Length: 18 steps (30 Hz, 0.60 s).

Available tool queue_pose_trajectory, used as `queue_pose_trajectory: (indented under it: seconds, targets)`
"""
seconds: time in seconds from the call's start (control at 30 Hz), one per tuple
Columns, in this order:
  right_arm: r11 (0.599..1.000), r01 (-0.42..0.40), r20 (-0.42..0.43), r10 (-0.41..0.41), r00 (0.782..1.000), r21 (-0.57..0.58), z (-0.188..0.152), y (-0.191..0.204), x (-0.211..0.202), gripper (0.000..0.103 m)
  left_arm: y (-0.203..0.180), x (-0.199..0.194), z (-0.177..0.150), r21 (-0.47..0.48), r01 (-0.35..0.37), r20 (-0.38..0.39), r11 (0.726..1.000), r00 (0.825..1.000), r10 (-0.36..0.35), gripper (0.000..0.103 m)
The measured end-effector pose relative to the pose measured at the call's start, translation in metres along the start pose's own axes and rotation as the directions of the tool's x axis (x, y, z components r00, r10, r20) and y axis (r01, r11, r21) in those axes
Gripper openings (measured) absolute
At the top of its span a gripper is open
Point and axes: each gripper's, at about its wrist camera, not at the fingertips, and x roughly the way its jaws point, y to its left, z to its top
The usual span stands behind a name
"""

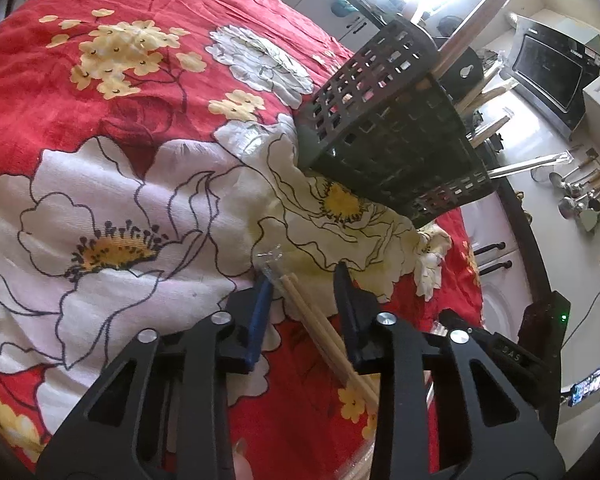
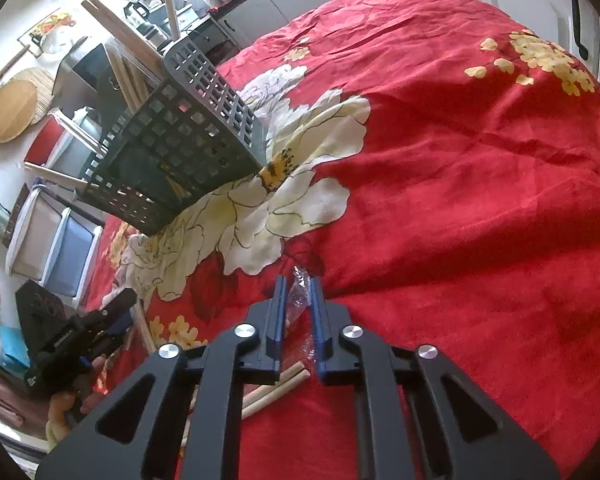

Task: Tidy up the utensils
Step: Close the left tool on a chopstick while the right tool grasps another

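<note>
Gripper, left (image 1: 304, 280): angled down at the table, jaws part-spread astride two wooden chopsticks (image 1: 320, 328) in a clear wrapper, pads not touching them.
Gripper, right (image 2: 298, 292): angled down, jaws pinching the crinkled wrapper end (image 2: 298, 298).
Chopsticks: one wrapped pair on the red floral cloth (image 2: 460, 160).
Basket (image 1: 388, 128): one, black lattice, beyond the grippers, several wrapped pairs standing in it.

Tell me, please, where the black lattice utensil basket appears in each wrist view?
Left wrist: the black lattice utensil basket sits upper right, its open end toward the right edge.
Right wrist: the basket sits upper left, its open end toward the left edge.
Shared landmark: the white flower with yellow centre at its base.
</note>
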Motion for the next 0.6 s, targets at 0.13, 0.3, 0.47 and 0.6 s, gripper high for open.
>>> queue_pose_trajectory:
  seconds: [0.13,0.3,0.47,0.6]
  targets:
    - [1.0,-0.005,0.017,0.006,1.0,-0.019,0.002,0.006,-0.003,0.007,0.004,0.001,0.003,-0.003,-0.01,-0.003,1.0,1.0,0.01,0.016]
    - [0.997,-0.017,0.057,0.021,0.998,-0.071,0.006,0.02,-0.013,0.006,0.009,0.0,0.004,-0.009,-0.013,-0.002,1.0,1.0,0.013,0.009]
    - [0.993,-0.022,0.088,0.033,0.996,-0.118,0.007,0.032,-0.021,0.006,0.01,-0.001,0.005,-0.012,-0.003,-0.001,1.0,1.0,0.003,0.006]
    - [0.988,-0.014,0.111,0.032,0.993,-0.153,0.008,0.04,-0.025,0.006,0.011,-0.004,0.005,-0.016,0.012,0.009,1.0,1.0,-0.012,0.005]
